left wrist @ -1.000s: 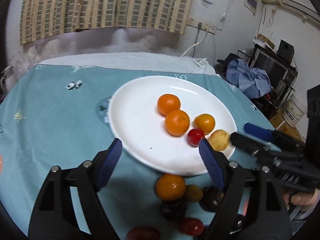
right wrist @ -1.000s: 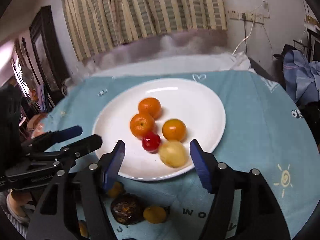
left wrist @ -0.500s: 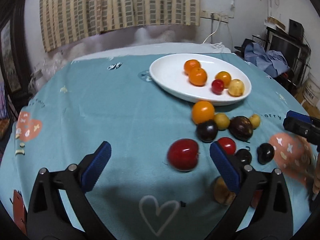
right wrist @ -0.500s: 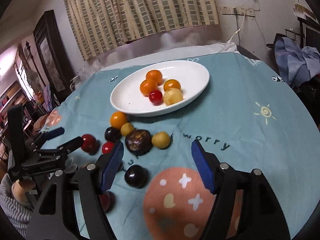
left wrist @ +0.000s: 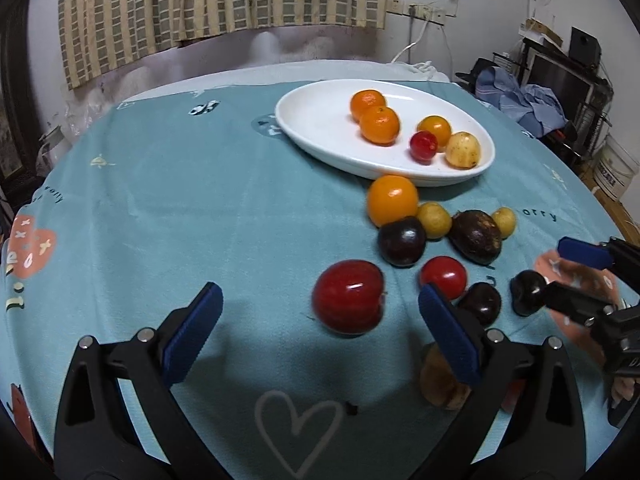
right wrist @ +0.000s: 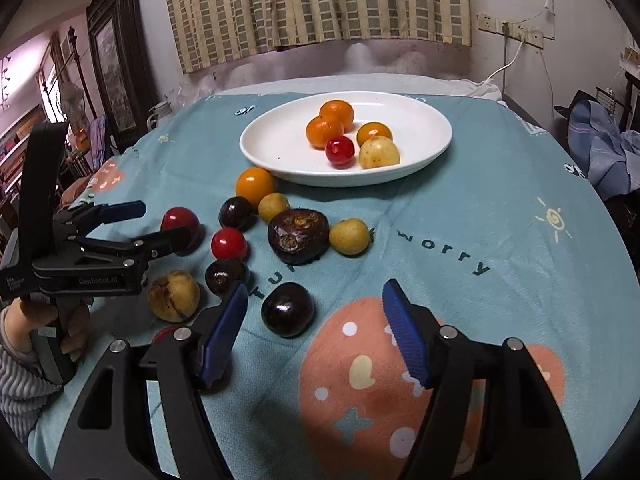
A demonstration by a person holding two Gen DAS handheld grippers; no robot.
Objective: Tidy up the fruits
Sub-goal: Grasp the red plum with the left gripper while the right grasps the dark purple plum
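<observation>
A white plate (left wrist: 320,120) (right wrist: 420,120) at the far side holds several fruits, among them mandarins and a yellow fruit. Loose fruit lies on the teal cloth in front of it: an orange (left wrist: 393,200), a dark passion fruit (right wrist: 298,236), a small red fruit (left wrist: 443,276), and dark plums. My left gripper (left wrist: 318,296) (right wrist: 160,222) has its wide jaws closing, with a red apple (left wrist: 348,296) lying between the fingertips, untouched. My right gripper (right wrist: 315,288) (left wrist: 576,272) is open just behind a dark plum (right wrist: 287,309), not touching it.
A brownish fruit (right wrist: 173,296) lies under the left gripper's right finger. The round table's edge curves close at the right. A person's hand and striped sleeve (right wrist: 24,360) hold the left gripper. Bare cloth spreads at the left (left wrist: 160,200).
Both grippers pulled back from the plate to the near side of the table, bringing the loose fruit into view. The left jaws spread wider. The apple now sits between the left fingertips.
</observation>
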